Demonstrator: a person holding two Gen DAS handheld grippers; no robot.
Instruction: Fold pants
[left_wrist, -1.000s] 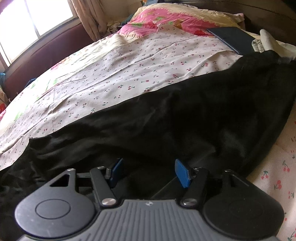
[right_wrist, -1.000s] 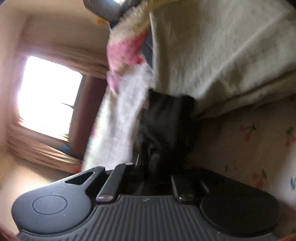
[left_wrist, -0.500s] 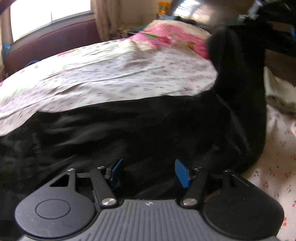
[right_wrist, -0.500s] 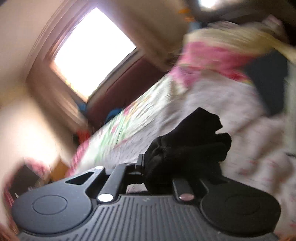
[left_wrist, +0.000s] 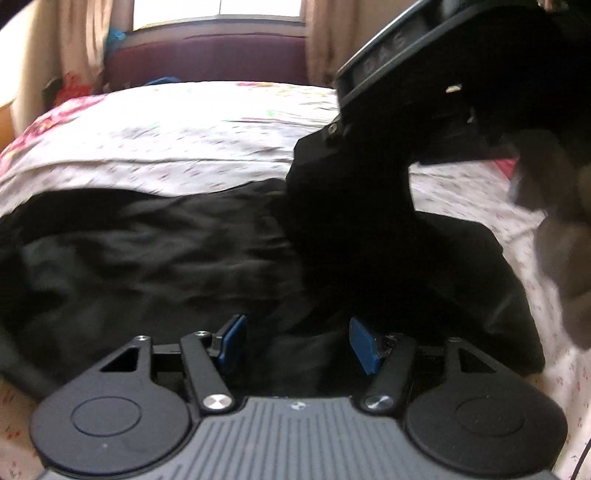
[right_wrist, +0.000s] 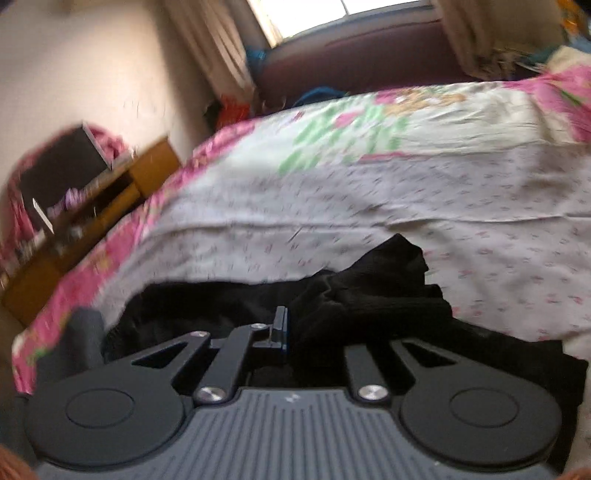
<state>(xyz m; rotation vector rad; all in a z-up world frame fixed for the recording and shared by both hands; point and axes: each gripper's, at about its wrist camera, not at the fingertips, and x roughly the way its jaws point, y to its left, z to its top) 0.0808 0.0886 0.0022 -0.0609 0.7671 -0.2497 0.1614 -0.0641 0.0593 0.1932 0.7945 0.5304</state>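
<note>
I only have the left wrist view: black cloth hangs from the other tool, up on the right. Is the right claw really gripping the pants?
Observer: Yes. In the right wrist view the right claw is shut on a bunched end of the black pants.
Operator: Just an edge, or a proper bite?
Observer: A proper bite. A crumpled wad of cloth sticks out past its fingertips.
Operator: Anything off to that side I should know about?
Observer: A wooden cabinet stands beside the bed, at the left edge of that view.
</note>
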